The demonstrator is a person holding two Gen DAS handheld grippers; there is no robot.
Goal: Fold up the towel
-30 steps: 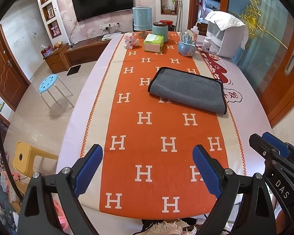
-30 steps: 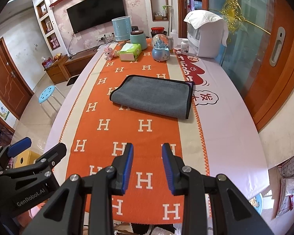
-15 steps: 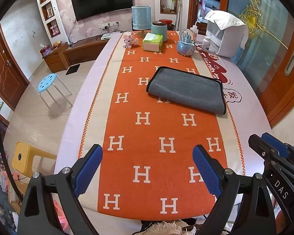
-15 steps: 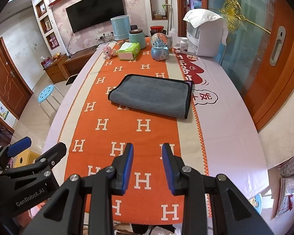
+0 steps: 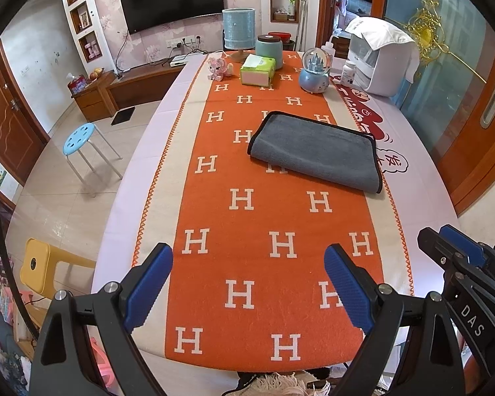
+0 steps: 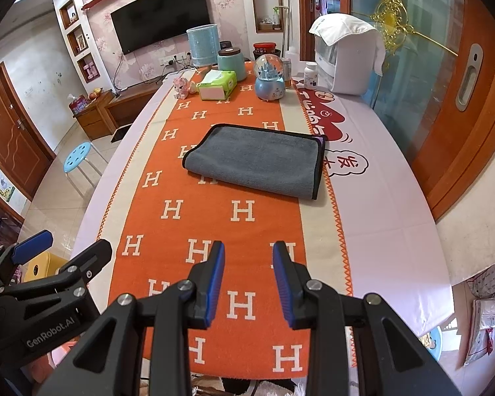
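Hovering over the near end of the table [image 5: 422, 198], the left gripper [image 5: 248, 277] has its blue pads spread wide with nothing between them, the orange runner [image 5: 264, 231] with white H letters showing through the gap. Off to the left on the floor stand a yellow stool [image 5: 38, 267] and a light blue stool [image 5: 81, 138], well apart from the table. Farther along the runner, the grey towel [image 5: 313, 151] lies flat and folded, black trim along its edges, its right end reaching past the orange onto the pale border beside a red cartoon print. Beyond it, at the far end, sit a pink toy [image 5: 217, 67], a green tissue box [image 5: 258, 71], a teal jar [image 5: 269, 49] and a snow globe [image 5: 315, 71], with a white appliance [image 5: 379, 66] near the right edge. To the right, the right gripper [image 6: 247, 272] also hangs above the near end, its pads parted by a narrower gap and holding nothing. Both grippers are well short of the towel [image 6: 254, 161], which neither touches.
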